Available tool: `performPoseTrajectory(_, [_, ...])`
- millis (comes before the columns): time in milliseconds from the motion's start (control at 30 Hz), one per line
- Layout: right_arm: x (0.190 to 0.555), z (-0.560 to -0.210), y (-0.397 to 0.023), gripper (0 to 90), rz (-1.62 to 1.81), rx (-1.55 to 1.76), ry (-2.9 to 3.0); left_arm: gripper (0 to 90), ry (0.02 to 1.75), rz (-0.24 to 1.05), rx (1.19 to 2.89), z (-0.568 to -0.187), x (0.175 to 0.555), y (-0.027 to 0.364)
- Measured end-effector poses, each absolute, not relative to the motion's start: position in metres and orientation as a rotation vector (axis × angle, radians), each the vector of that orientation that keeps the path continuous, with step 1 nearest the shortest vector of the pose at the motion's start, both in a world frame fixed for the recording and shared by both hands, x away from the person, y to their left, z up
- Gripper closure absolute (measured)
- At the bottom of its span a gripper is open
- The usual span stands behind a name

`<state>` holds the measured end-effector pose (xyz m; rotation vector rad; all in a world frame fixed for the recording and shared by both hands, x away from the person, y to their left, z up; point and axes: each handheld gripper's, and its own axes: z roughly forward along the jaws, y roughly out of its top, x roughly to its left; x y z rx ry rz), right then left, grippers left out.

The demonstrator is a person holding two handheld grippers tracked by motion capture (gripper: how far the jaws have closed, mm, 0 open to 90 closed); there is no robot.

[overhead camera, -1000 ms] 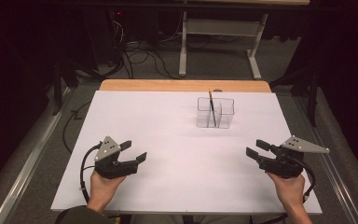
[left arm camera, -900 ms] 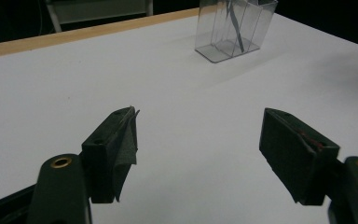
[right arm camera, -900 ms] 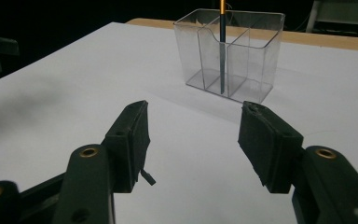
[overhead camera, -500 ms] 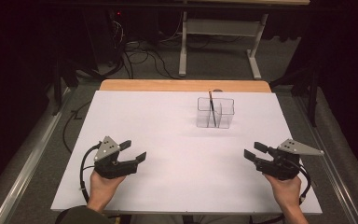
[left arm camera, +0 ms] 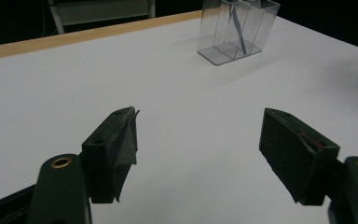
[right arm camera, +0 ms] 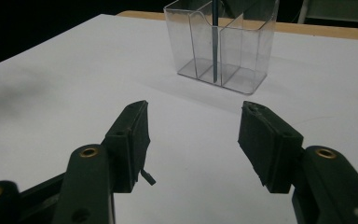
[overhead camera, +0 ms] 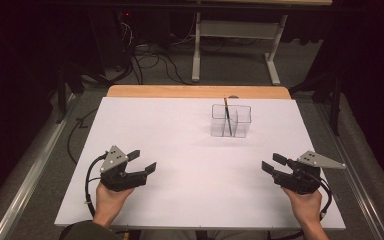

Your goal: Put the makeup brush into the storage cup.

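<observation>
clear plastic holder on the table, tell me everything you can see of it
The clear plastic holder is a small open-topped box of see-through plastic, split by inner walls into compartments. It stands upright on the white table top, toward the far edge and right of the middle. One thin dark stick, perhaps a pen, stands in it and leans past the rim. Nothing else touches it; both grippers are well short of it.

No words, labels, brands or numbers can be read anywhere in these pictures.
</observation>
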<state>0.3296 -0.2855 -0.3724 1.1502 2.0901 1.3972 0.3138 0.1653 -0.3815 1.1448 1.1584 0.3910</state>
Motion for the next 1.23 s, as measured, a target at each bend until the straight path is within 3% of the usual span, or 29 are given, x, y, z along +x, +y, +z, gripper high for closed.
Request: performPoseTrajectory(1233, [0.332,-0.388,-0.285,42.2,1.328,1.186,2.114,28.5,1.154,0.396,1.149,-0.381,0.313,0.165])
